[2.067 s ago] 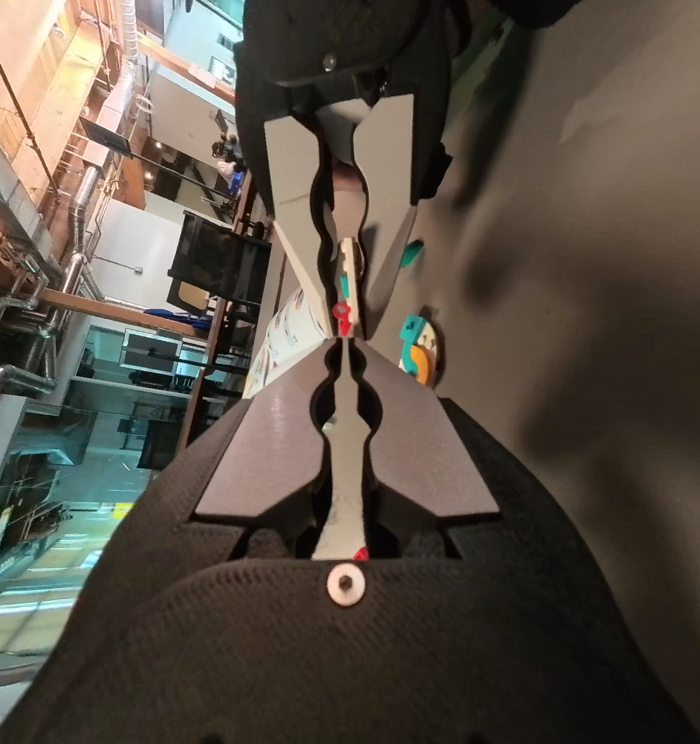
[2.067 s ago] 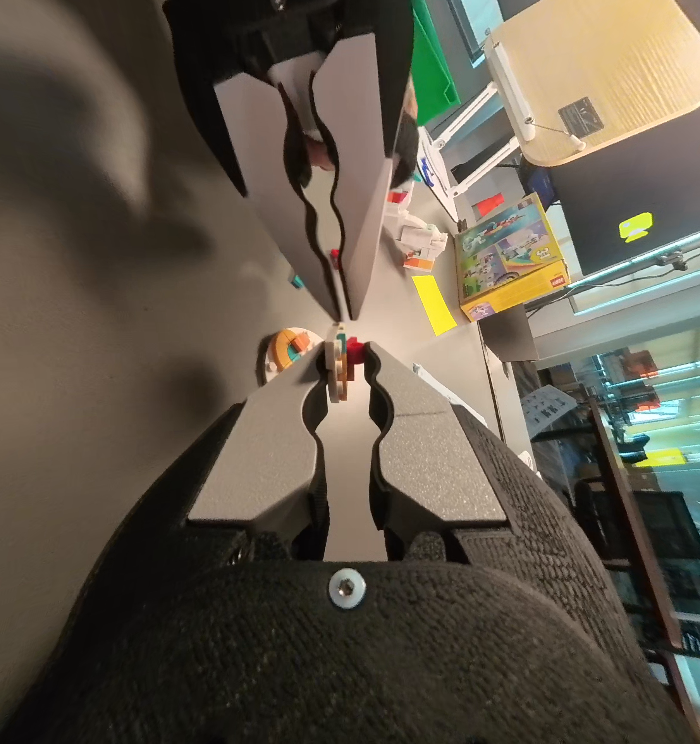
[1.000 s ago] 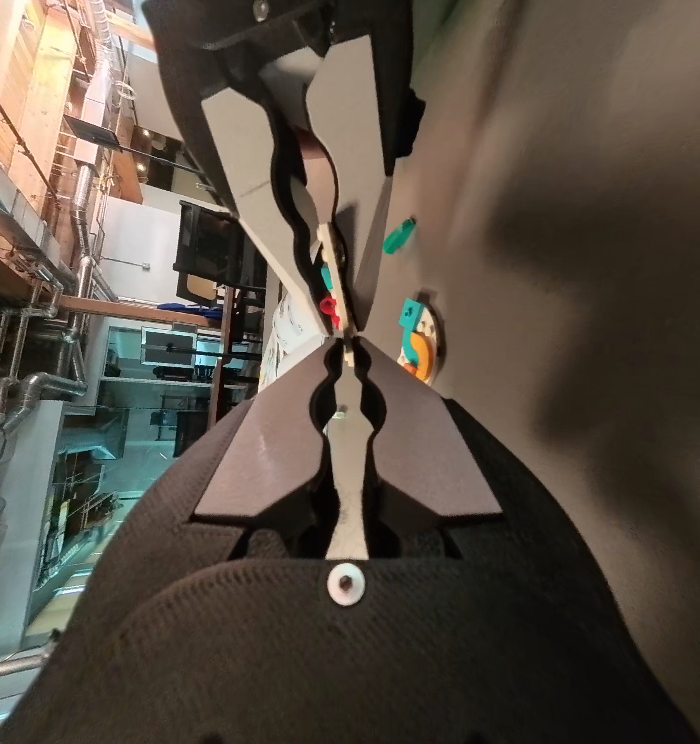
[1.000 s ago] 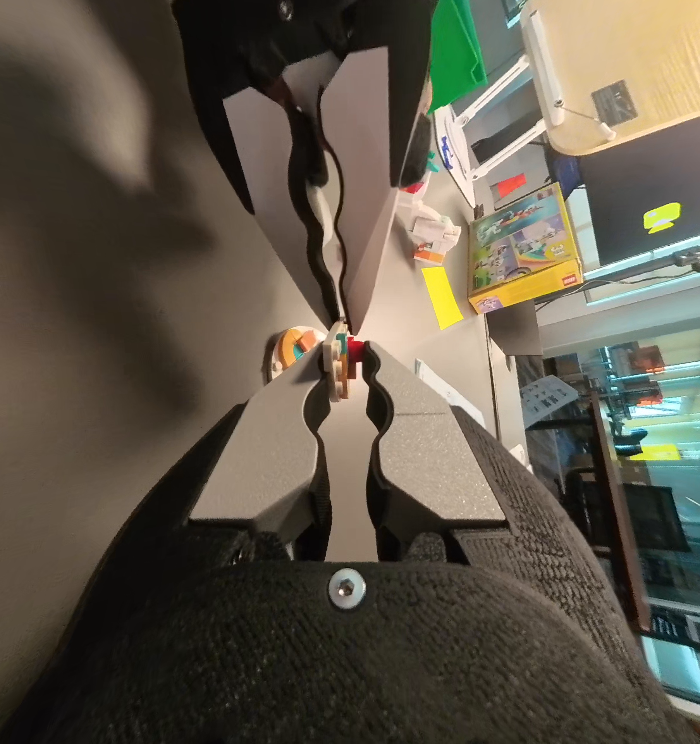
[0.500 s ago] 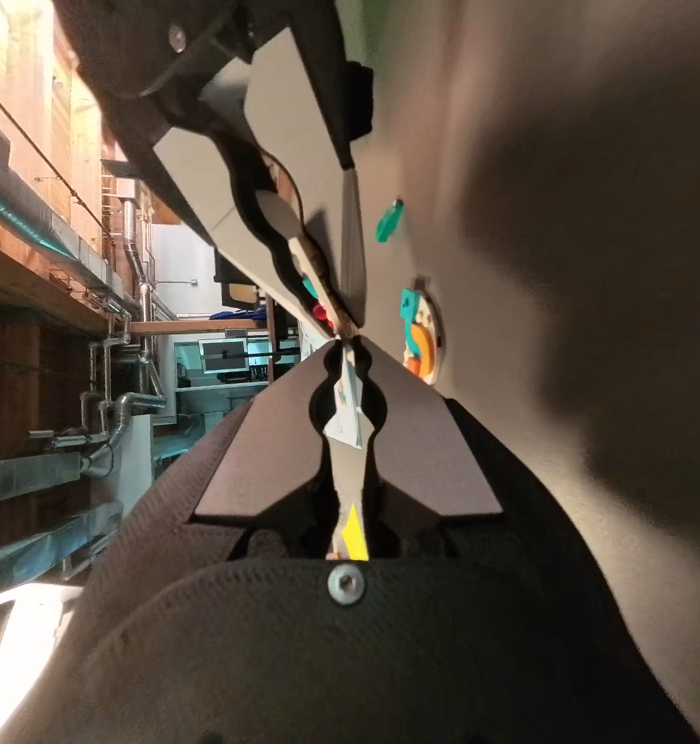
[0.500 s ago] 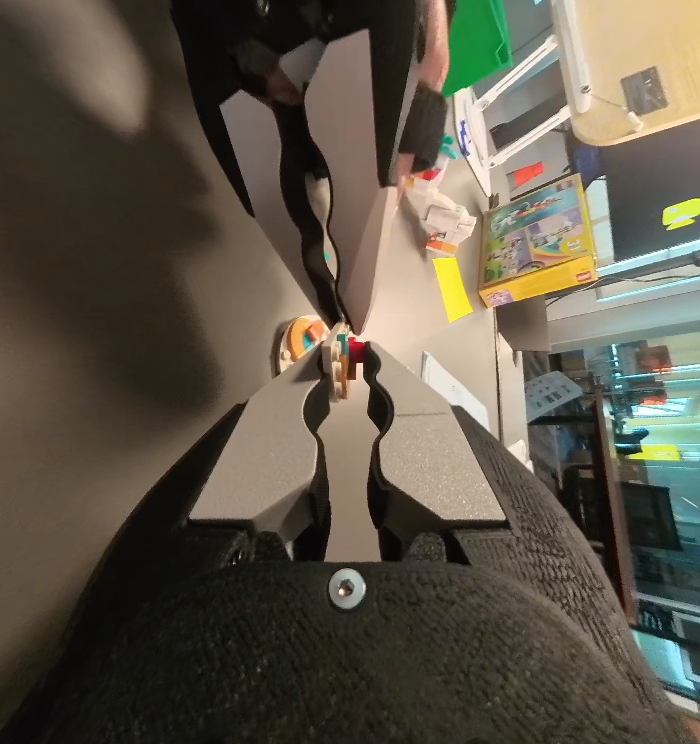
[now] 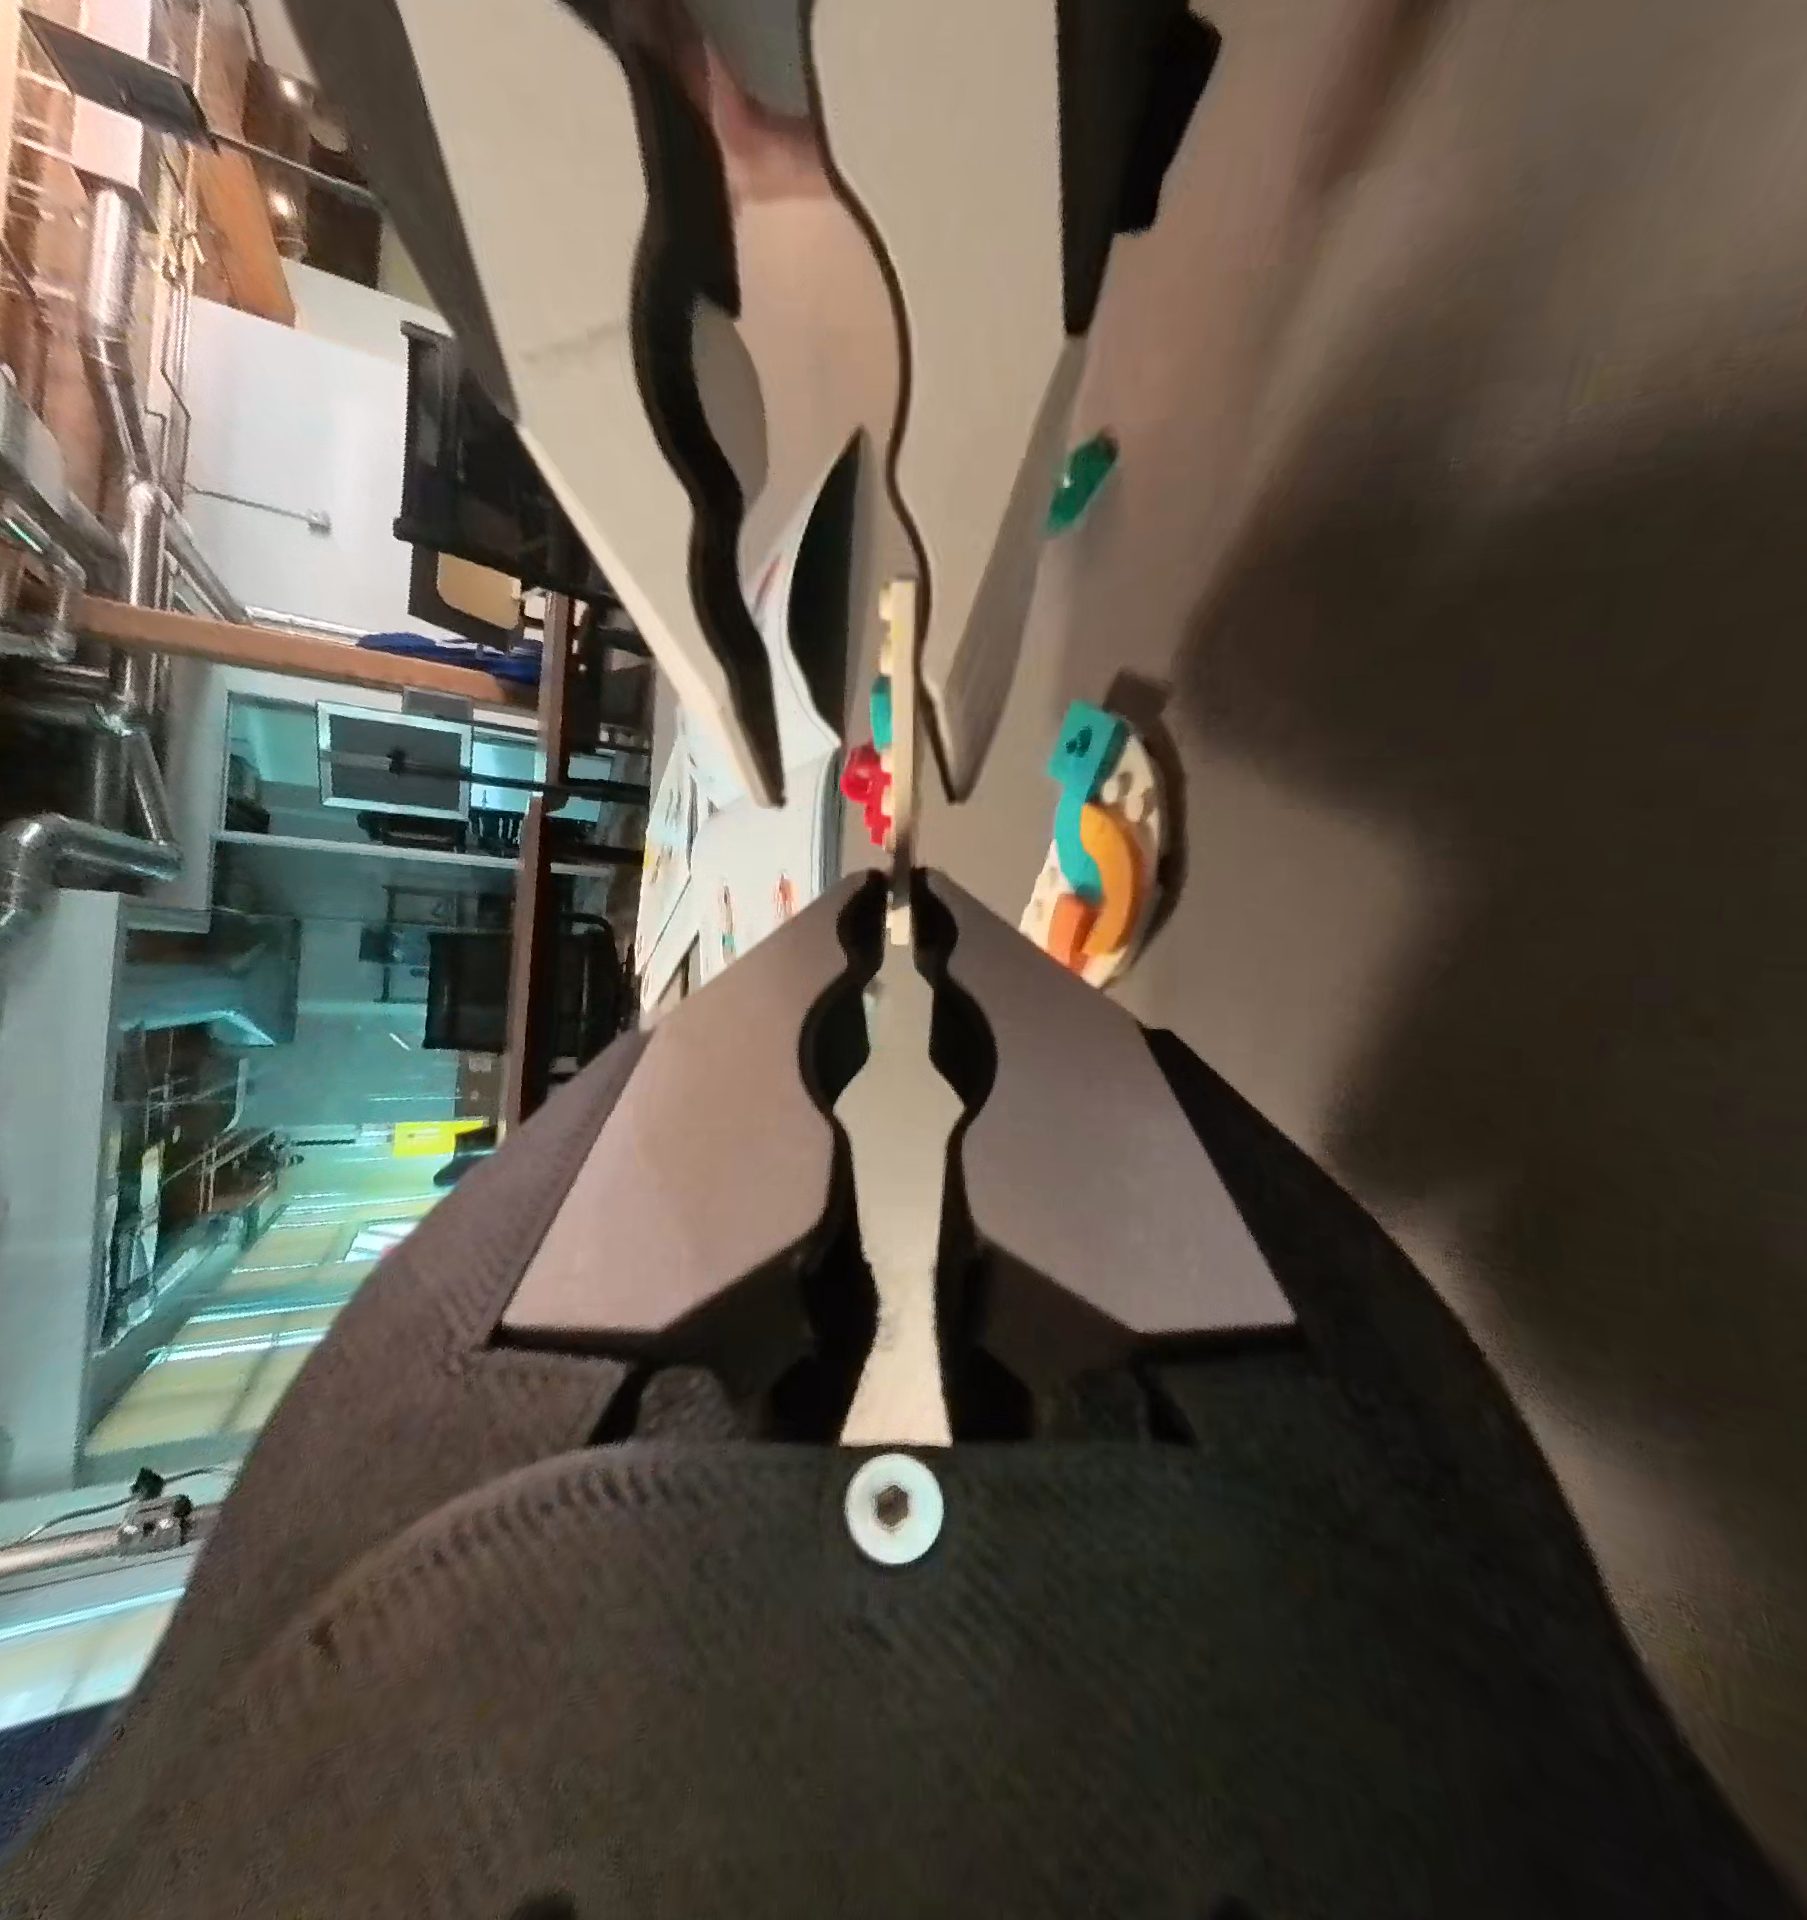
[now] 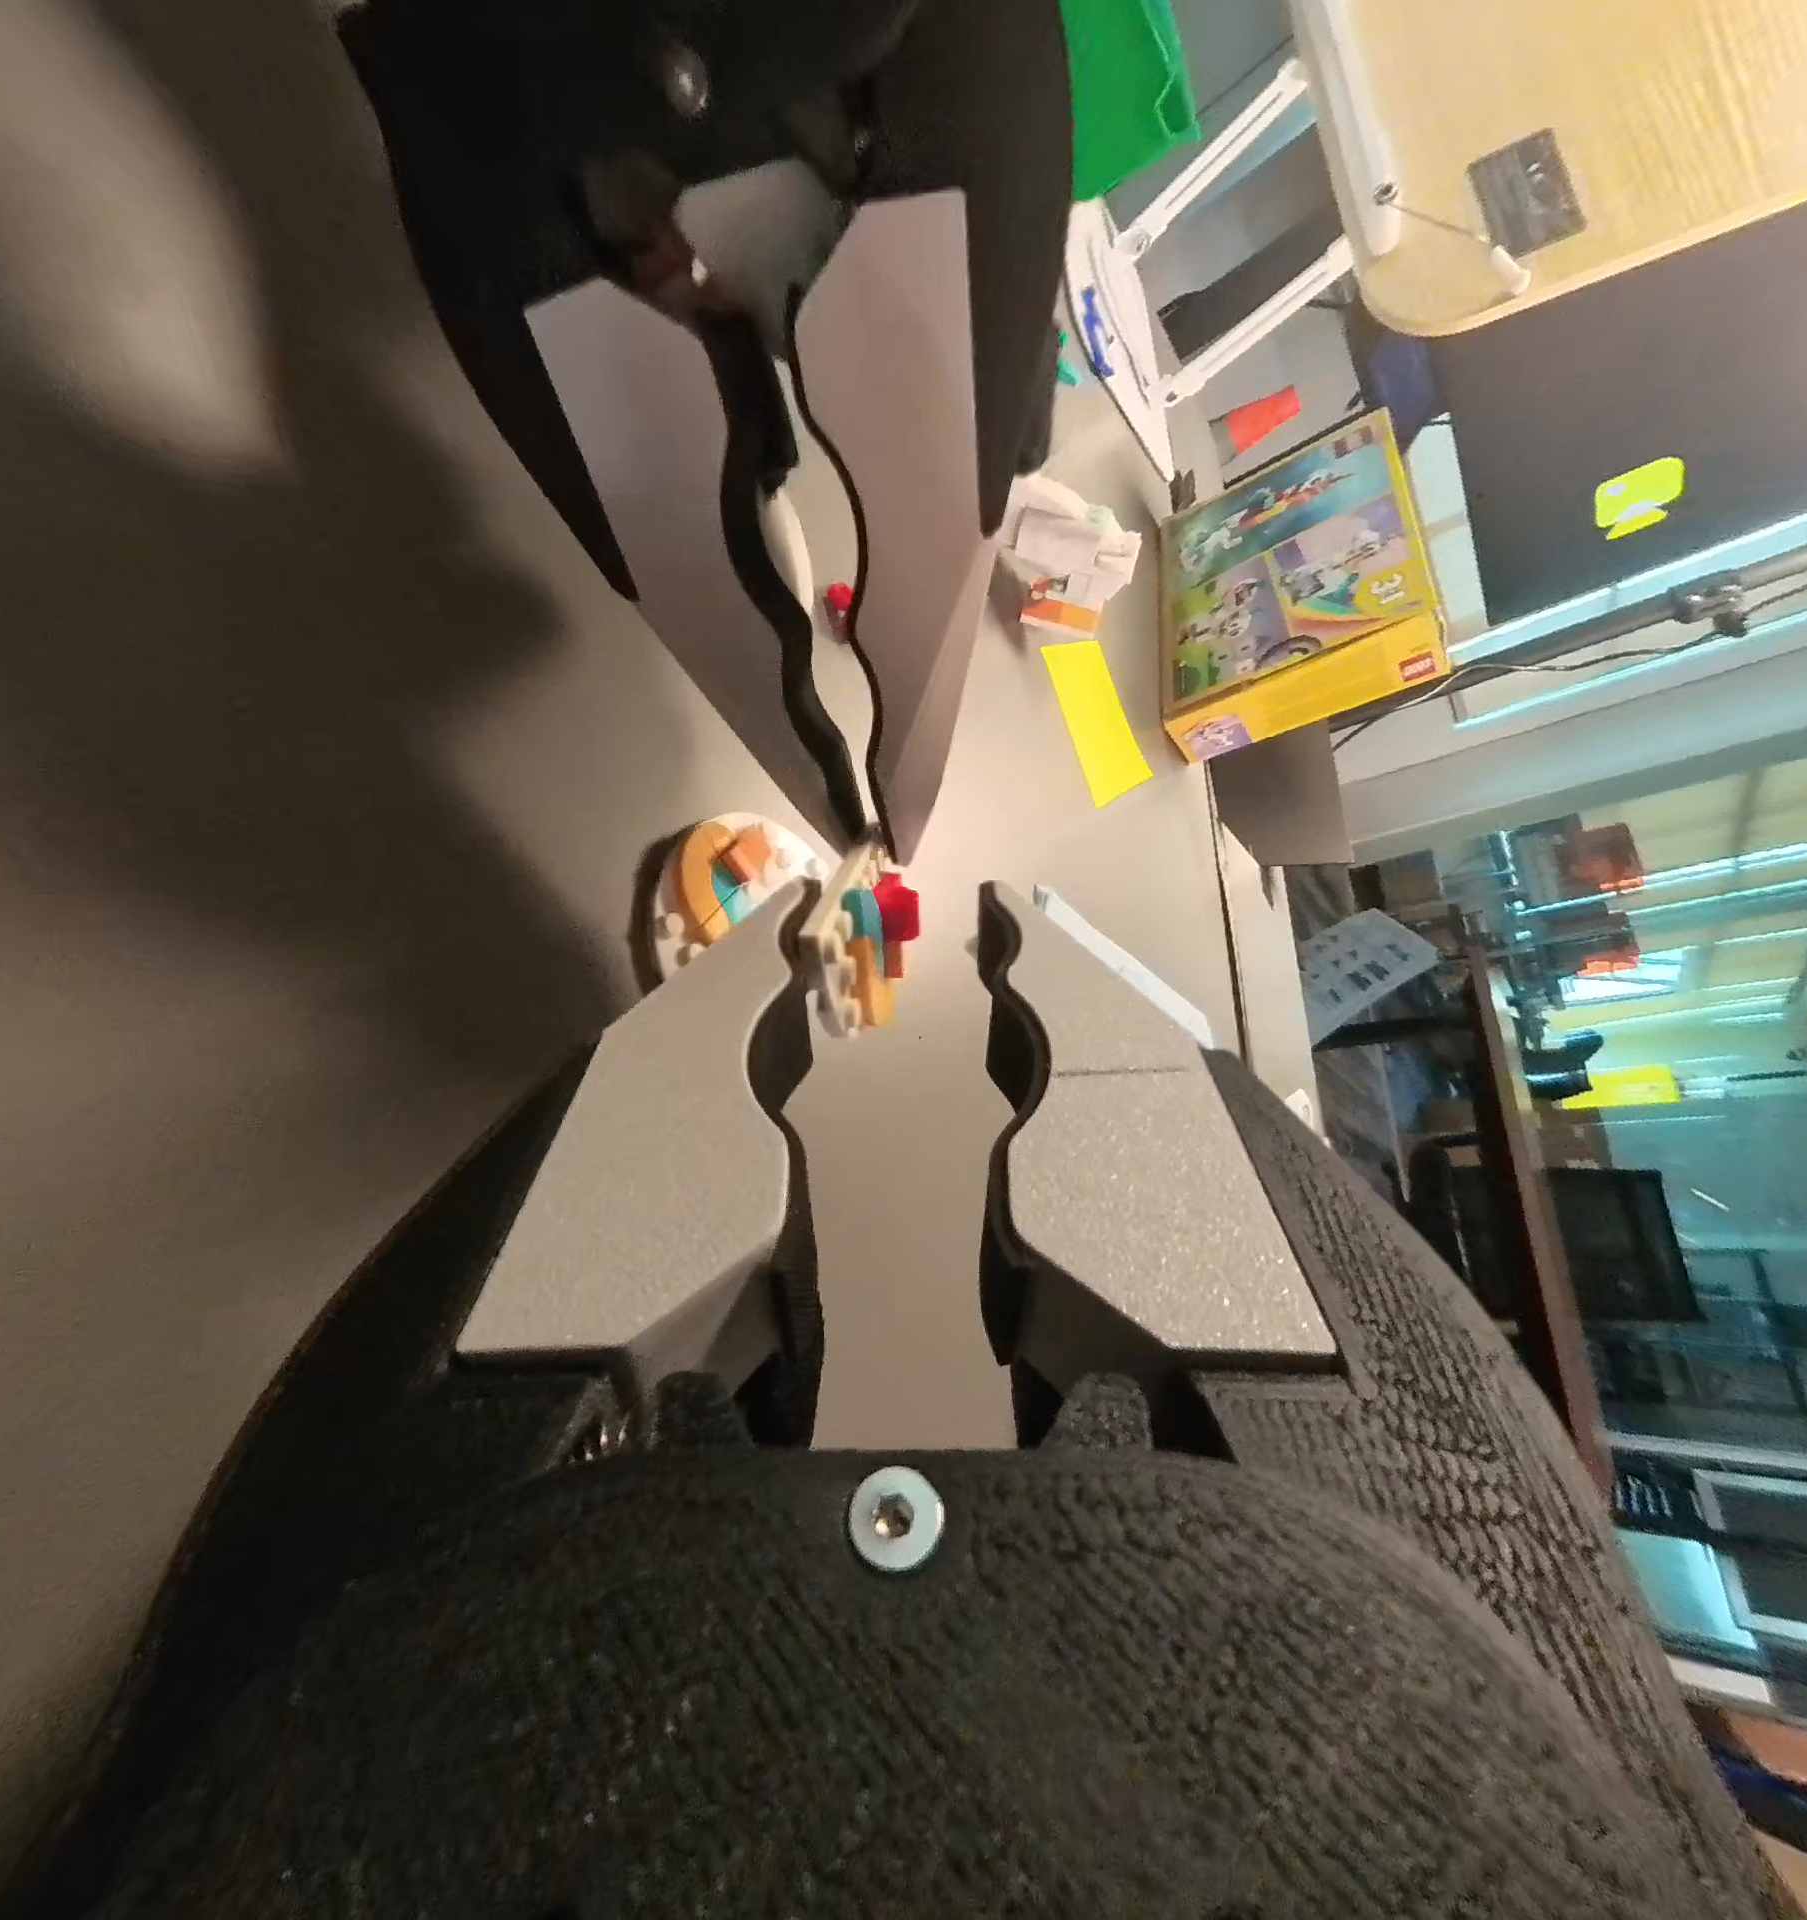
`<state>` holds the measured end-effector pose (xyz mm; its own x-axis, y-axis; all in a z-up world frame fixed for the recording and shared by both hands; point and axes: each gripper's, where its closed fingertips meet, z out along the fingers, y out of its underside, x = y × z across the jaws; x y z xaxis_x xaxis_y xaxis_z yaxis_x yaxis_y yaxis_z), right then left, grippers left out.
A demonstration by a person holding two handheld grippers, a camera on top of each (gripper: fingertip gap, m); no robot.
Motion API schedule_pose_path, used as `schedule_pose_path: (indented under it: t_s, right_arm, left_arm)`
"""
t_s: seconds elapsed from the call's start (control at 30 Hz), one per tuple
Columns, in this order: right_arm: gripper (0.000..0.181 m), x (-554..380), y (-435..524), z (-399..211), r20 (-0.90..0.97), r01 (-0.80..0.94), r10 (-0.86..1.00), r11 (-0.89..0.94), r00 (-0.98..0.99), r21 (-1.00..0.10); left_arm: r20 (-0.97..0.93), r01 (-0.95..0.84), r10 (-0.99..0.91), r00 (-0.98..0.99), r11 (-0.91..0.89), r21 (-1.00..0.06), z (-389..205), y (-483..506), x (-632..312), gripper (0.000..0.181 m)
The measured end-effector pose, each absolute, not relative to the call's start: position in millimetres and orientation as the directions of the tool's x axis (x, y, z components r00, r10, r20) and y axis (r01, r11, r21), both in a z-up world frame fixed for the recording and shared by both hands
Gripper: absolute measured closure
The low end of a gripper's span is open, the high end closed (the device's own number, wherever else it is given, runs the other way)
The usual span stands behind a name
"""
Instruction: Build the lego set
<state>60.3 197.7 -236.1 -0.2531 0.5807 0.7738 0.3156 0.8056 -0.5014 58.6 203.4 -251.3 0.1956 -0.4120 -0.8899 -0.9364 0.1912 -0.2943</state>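
Right claw (image 8: 894,914) gapes; left claw (image 8: 883,847) pinches the small plate assembly (image 8: 857,935).

My view: grey table (image 8: 940,1195) carries round lego disc (image 8: 717,883); yellow box (image 8: 1294,592) at 2 o'clock.

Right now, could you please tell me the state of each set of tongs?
Left tongs: closed on the edge of the small lego plate assembly.
Right tongs: open, holding nothing; the assembly lies against one finger.
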Motion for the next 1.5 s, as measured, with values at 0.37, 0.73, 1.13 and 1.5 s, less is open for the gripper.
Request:
schedule_pose_path:
  t_s: [0.37, 0.73, 1.13, 1.5]
  right_arm:
    - [0.171, 62.9, 197.4, -239.9, 0.765, 0.316, 0.580, 0.808, -0.280, -0.497]
    - [0.172, 64.2, 197.9, -241.3, 0.737, 0.321, 0.611, 0.787, -0.290, -0.526]
    - [0.175, 64.7, 194.7, -234.5, 0.734, 0.278, 0.618, 0.785, -0.281, -0.554]
    - [0.176, 64.1, 187.6, -237.9, 0.737, 0.251, 0.600, 0.800, -0.312, -0.545]
  left_arm:
    - [-0.876, -0.924, -0.436, 0.206, 0.206, -0.321, -253.4, 200.1, 59.1, 0.177]
    - [-0.865, -0.917, -0.457, 0.206, 0.219, -0.334, -255.6, 197.9, 57.8, 0.176]
    - [-0.804, -0.855, -0.496, 0.328, 0.207, -0.476, -252.5, 197.9, 62.3, 0.151]
    - [-0.783, -0.848, -0.534, 0.320, 0.206, -0.488, -251.2, 194.1, 66.3, 0.173]
